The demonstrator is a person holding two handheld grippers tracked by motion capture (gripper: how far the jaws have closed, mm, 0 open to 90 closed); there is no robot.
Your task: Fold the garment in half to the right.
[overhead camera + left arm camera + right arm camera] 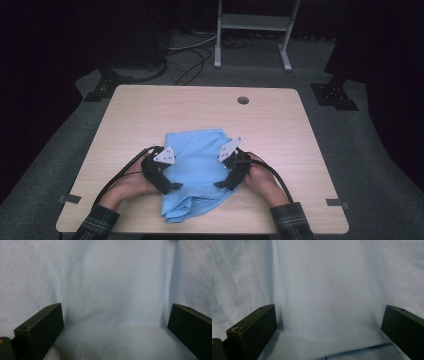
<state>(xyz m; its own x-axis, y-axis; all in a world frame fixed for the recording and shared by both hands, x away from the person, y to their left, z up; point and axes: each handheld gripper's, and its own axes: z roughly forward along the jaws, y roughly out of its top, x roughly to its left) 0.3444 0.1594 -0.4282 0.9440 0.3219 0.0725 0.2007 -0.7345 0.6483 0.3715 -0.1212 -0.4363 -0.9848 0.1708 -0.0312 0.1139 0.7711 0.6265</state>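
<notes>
Both hand-held grippers, left (176, 186) and right (219, 184), rest jaws apart on the light-blue garment (197, 165), flanking it to gather the cloth on the surface (150, 110).

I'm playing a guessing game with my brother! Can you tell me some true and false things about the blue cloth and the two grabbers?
1. The blue cloth lies on the wooden table. True.
2. The left gripper has its jaws wide apart. True.
3. The right gripper is up in the air, far from the cloth. False: it is down at the cloth's right side.
4. The cloth is red. False: it is light blue.
5. The table has a small round hole near its far edge. True.
</notes>
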